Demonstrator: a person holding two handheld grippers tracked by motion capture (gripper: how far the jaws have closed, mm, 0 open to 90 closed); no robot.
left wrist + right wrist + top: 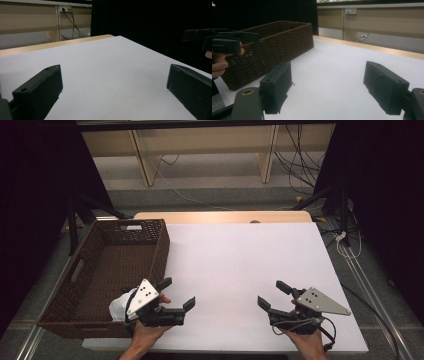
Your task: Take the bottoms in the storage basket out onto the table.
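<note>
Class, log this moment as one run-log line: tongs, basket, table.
left tongs: open, empty | right tongs: open, empty | basket: table's left side, white item inside | table: white top

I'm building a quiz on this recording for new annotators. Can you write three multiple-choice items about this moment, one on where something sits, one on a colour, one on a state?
1. Where does the basket sit on the table?
A. at the person's left edge
B. in the middle
C. at the far right corner

2. What colour is the basket?
A. white
B. dark brown
C. red

3. How do the jaws of the left gripper and the right gripper stand?
A. both shut
B. both open, holding nothing
C. each shut on a cloth

Answers:
1 A, the high view shows it along the left edge.
2 B, its woven walls are dark brown in the high view and the right gripper view.
3 B, bare white tabletop shows between each pair of jaws.
</note>
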